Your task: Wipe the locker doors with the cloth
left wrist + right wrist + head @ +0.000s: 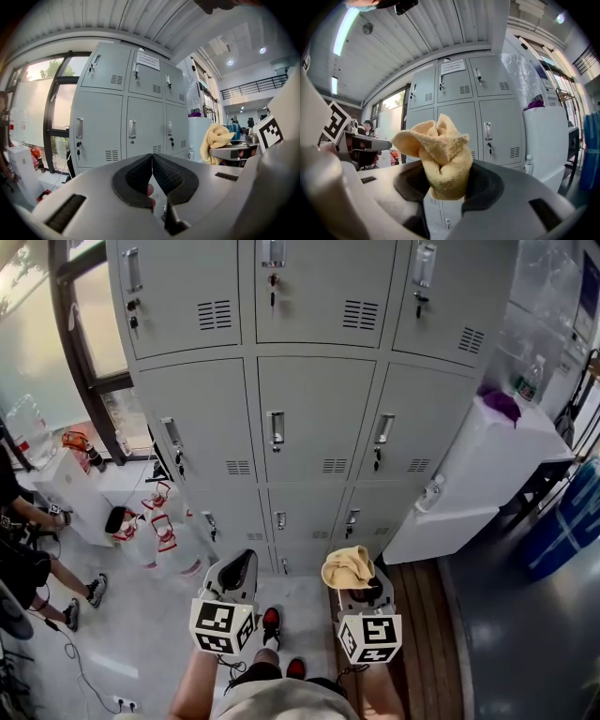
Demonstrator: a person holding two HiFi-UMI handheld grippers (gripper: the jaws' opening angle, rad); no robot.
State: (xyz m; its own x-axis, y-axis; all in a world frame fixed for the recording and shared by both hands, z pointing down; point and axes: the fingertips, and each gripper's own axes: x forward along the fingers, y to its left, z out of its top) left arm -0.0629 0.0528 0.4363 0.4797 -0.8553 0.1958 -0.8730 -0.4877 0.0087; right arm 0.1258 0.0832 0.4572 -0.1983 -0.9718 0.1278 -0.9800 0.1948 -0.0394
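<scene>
Facing the grey lockers (319, 418), the right gripper (446, 180) clamps a bunched yellow cloth (436, 150), apparently ready to wipe; the left gripper (152, 164) is closed and empty.

1. The head view looks steeply down from high up at the lockers (319, 418) and the floor (141, 652).
2. The left gripper view sits low, right behind the left gripper (152, 158). It looks up at the lockers from near.
3. The right gripper view sits right behind the right gripper (447, 176) and looks up the same way.
4. All three views share the locker doors.
</scene>
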